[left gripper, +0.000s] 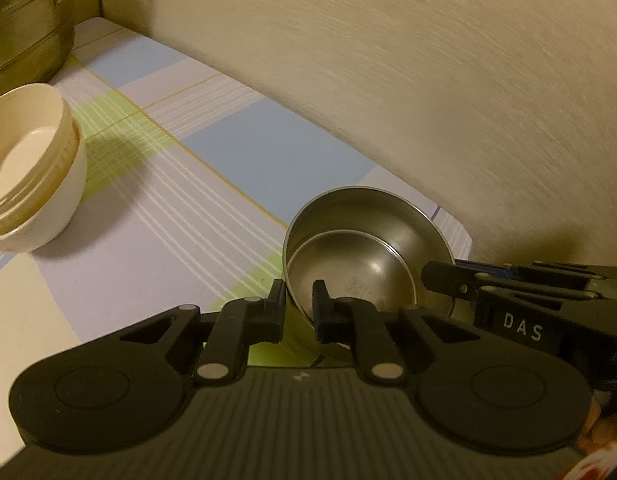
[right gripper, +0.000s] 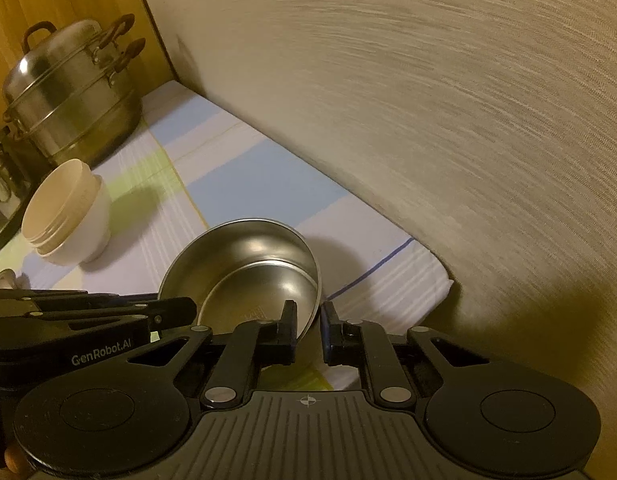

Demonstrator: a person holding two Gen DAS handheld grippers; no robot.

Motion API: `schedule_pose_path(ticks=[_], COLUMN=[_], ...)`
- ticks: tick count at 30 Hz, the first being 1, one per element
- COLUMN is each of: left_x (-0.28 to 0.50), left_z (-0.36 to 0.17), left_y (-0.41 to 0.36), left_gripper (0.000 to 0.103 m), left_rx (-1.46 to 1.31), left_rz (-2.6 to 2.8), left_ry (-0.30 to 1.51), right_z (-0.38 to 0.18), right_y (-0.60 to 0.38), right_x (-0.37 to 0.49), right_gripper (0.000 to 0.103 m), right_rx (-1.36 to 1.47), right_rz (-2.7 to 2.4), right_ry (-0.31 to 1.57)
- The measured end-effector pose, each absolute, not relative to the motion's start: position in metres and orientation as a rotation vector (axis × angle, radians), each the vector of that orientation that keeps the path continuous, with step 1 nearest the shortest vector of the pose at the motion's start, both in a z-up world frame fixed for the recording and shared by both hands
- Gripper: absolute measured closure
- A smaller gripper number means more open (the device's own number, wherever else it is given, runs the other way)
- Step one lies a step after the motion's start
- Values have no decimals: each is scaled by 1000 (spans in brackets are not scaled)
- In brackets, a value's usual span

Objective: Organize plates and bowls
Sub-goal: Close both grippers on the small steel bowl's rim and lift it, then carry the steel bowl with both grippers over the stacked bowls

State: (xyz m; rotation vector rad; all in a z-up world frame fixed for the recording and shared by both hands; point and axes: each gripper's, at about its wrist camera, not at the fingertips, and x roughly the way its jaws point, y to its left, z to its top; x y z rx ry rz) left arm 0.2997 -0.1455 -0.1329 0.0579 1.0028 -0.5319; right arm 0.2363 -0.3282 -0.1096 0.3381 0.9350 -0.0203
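Note:
Two nested steel bowls (left gripper: 364,248) sit tilted on the checked cloth near the wall; they also show in the right wrist view (right gripper: 244,268). My left gripper (left gripper: 301,300) is shut on the near left rim of the steel bowls. My right gripper (right gripper: 309,320) is shut on their right rim. Each gripper shows in the other's view, the right one (left gripper: 448,280) and the left one (right gripper: 176,312). A stack of cream bowls (left gripper: 32,172) stands to the left, also in the right wrist view (right gripper: 64,216).
A large steel steamer pot (right gripper: 72,92) stands at the back left by a wooden panel. A beige wall (right gripper: 428,120) runs along the right side. The checked cloth (left gripper: 168,200) covers the surface and ends near the wall (right gripper: 428,280).

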Motion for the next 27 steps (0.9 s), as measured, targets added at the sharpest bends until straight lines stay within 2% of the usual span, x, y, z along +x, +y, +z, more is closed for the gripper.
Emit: schedule_pose_path(ticks=[27], left_x=[263], left_z=[-73], left_y=[-44], left_gripper=[91], left_rx=[-82], left_rz=[-344], left_ry=[881], right_z=[-52], right_y=[-259], right_x=[238], right_gripper=[91], right_rx=[276], right_rz=[236], right_ry=[893])
